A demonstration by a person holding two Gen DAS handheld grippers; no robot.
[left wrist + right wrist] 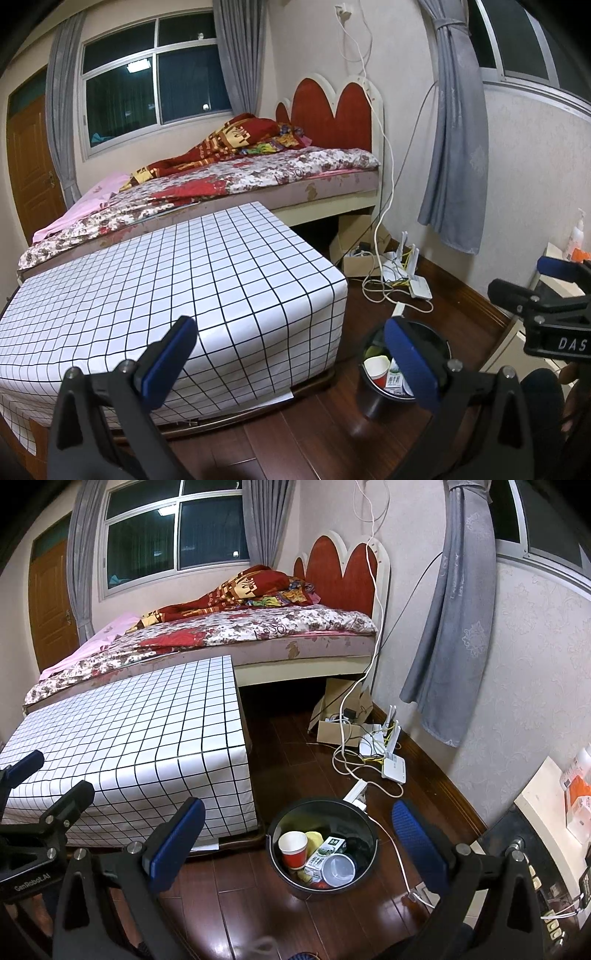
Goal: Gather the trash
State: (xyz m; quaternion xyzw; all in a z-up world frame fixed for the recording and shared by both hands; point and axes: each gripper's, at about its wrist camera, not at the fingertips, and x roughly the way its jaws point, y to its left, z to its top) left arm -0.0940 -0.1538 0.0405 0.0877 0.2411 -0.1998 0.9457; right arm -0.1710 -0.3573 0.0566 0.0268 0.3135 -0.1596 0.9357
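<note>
The black trash bin (322, 849) stands on the dark wooden floor (236, 897), just beside the near corner of the low table under a white grid-patterned cloth (122, 746). Inside the bin lie a red-and-white paper cup (293, 849), a green-and-white drink carton (325, 853), a clear plastic cup (339, 870) and something yellow (314, 840) behind the paper cup. The right gripper (299, 845) hangs above the bin with its blue-padded fingers (177, 842) spread wide and nothing between them; the bin sits in the gap, nearer the right-hand finger. The left gripper (291, 365) is likewise spread wide and empty, hovering over the corner of the table, with the bin showing behind its right-hand finger (410, 362). Beyond the bin, a white power strip (356, 794) and a tangle of white cables (351, 760) run to a white router (393, 766) and an open cardboard box (338, 731) by the wall. Behind the table stands a bed (229, 635) with a floral sheet.
</note>
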